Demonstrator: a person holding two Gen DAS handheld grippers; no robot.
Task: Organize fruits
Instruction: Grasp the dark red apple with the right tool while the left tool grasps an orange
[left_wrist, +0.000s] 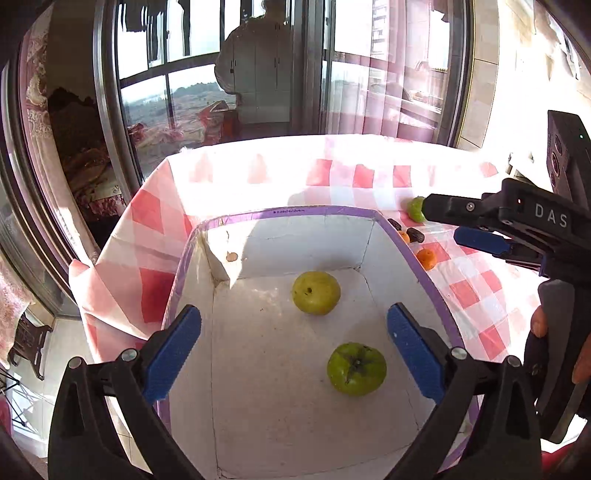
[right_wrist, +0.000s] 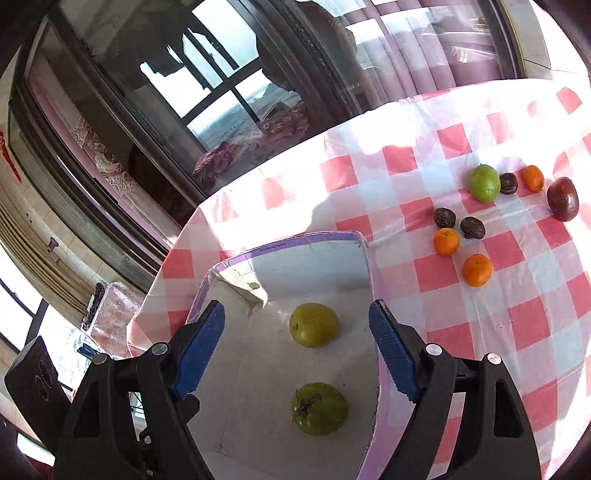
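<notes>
Both grippers, left (left_wrist: 293, 350) and right (right_wrist: 297, 350), spread empty above the box (right_wrist: 317, 254), two green fruits (right_wrist: 313, 325) inside, oranges (right_wrist: 477, 270) awaiting collection

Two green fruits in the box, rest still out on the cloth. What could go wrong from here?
1. The small oranges and dark round fruits lie close together; open fingers of the right gripper may nudge a neighbour, and round fruit could roll.
2. The box has a raised wall beside them; a low carry could clip it.
3. Dropping fruit onto the green tomato could bruise it.
</notes>
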